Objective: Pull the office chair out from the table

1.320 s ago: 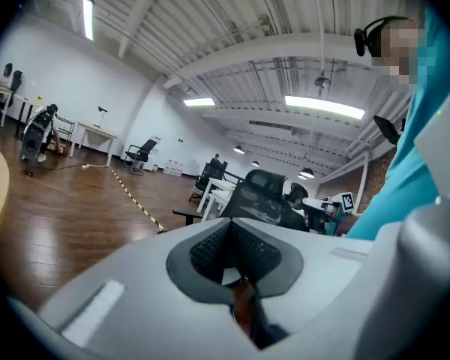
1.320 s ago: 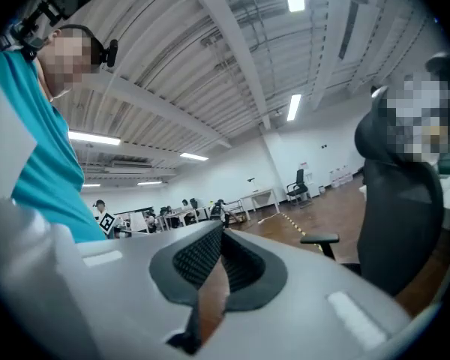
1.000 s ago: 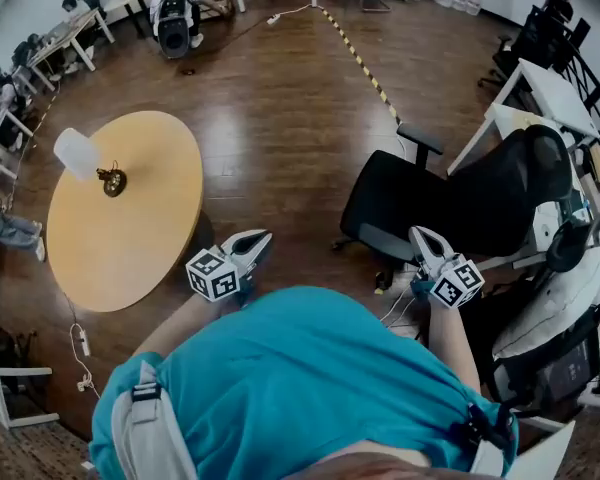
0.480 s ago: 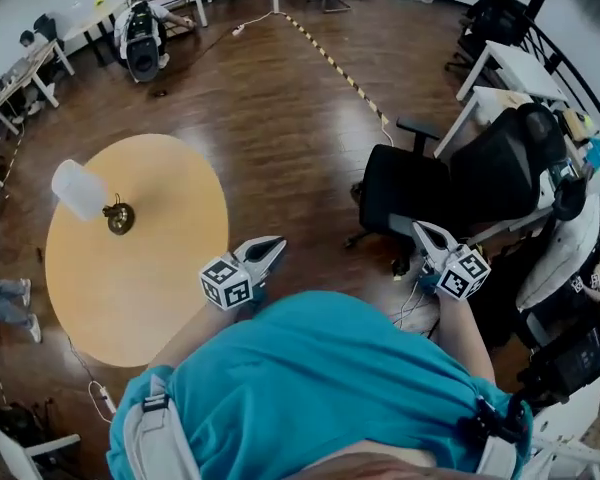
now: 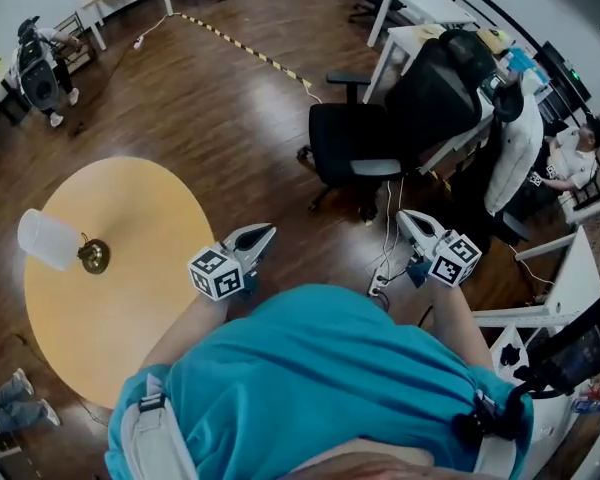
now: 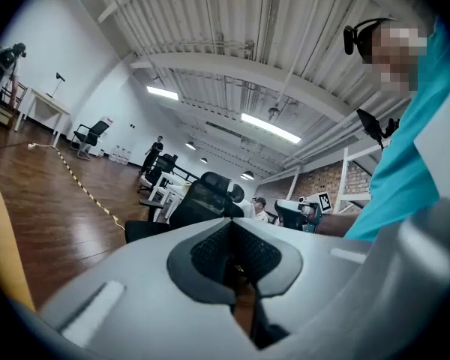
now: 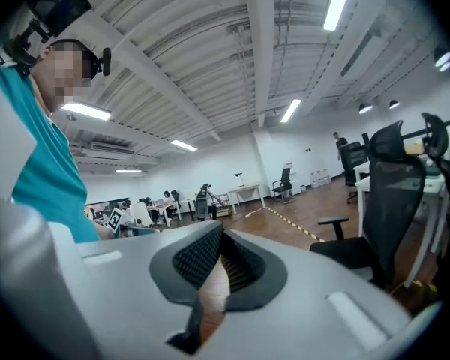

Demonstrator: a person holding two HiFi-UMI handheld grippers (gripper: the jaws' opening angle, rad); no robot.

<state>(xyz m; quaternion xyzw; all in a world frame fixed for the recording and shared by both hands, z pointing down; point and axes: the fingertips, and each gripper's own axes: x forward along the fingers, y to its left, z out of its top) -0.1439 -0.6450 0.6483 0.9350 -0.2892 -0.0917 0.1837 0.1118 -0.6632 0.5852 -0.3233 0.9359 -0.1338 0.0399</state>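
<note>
The black office chair [image 5: 380, 128] stands on the wood floor with its tall back against a white desk [image 5: 425, 3]. It also shows in the left gripper view [image 6: 199, 205] and at the right of the right gripper view [image 7: 382, 201]. My left gripper [image 5: 262, 233] is held level in front of my body, jaws together and empty, well short of the chair. My right gripper [image 5: 401, 217] is level too, jaws together with nothing between them, nearer the chair's wheeled base but apart from it. The closed pads fill both gripper views [image 6: 231, 227] [image 7: 219, 235].
A round yellow table [image 5: 130, 298] at the left carries a white jug-like object [image 5: 48, 240] and a brass piece [image 5: 92, 256]. A power strip with cables [image 5: 380, 283] lies by my right gripper. Striped tape [image 5: 250, 53] crosses the floor. A person [image 5: 565, 153] sits at the right beside a jacket-draped chair [image 5: 515, 143].
The view has swung: the chair has shifted from the right edge to upper centre, ahead of both grippers. Both grippers moved with my body and stayed shut. The chair itself shows no movement.
</note>
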